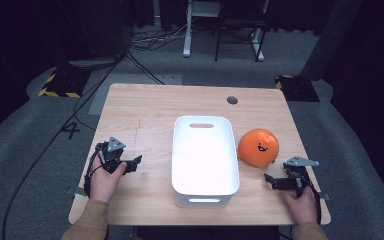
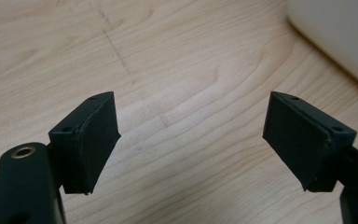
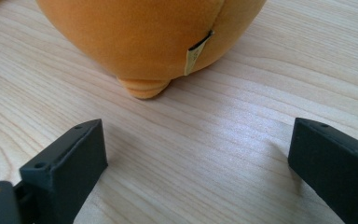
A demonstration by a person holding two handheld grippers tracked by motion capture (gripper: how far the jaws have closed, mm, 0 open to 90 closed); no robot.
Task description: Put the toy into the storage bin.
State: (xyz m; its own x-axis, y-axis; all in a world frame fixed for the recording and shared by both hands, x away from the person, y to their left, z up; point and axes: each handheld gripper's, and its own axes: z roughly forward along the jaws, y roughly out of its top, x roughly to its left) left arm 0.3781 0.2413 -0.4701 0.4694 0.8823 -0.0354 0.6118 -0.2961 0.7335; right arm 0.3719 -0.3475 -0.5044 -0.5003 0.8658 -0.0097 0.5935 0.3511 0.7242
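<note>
A round orange plush toy (image 1: 258, 147) with a drawn face sits on the wooden table just right of a white plastic bin (image 1: 205, 159). The bin looks empty. My right gripper (image 1: 271, 181) rests low near the table's front right, open, a short way in front of the plush. In the right gripper view the orange plush (image 3: 144, 32) with its small tag lies just beyond the spread jaws. My left gripper (image 1: 134, 163) stands open on the left side of the table, jaws toward the bin. In the left gripper view the bin corner (image 2: 340, 32) is at upper right.
The wooden table (image 1: 145, 107) has a round cable hole (image 1: 232, 100) near its far edge. Cables trail across the grey floor beyond, and a desk frame (image 1: 220, 30) stands at the back. Yellow-black marked plates lie on the floor on both sides.
</note>
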